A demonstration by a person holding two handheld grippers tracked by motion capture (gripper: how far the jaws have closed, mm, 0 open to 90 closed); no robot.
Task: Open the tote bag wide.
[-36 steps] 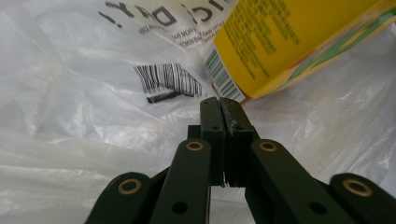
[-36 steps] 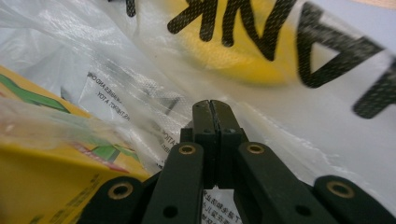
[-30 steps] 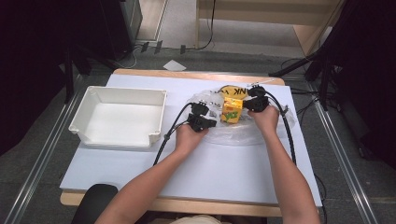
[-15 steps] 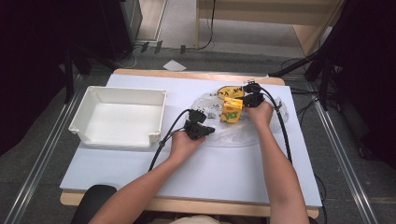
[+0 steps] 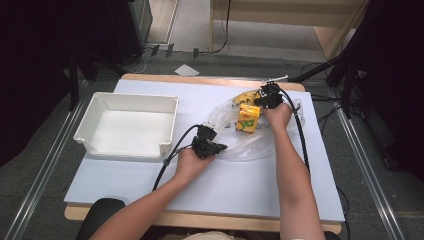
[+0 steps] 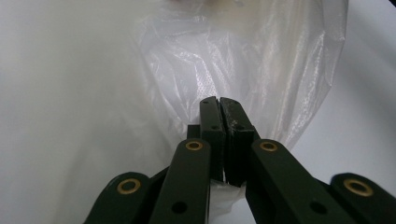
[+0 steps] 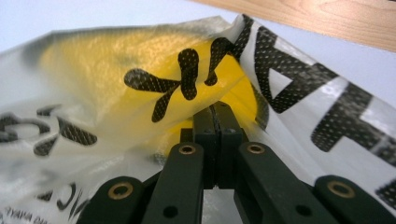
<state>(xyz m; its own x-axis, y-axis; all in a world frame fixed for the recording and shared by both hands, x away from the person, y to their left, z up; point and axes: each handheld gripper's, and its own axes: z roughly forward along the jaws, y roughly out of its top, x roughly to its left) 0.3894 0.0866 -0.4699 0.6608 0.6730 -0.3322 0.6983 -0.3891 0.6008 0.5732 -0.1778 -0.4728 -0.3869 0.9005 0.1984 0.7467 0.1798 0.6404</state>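
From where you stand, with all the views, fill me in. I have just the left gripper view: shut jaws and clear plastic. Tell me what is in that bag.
Observer: In the high view, a yellow juice carton stands upright inside the plastic bag, with a banana just beyond it.
Operator: Report the other gripper.
Observer: The right gripper is shut on the bag's printed film, at the bag's far end by the banana.
Operator: Give me my own position on the table.
Observer: The left gripper pinches the bag's near left edge, beside the white tray.
Operator: State the tray's contents.
Observer: It looks empty.
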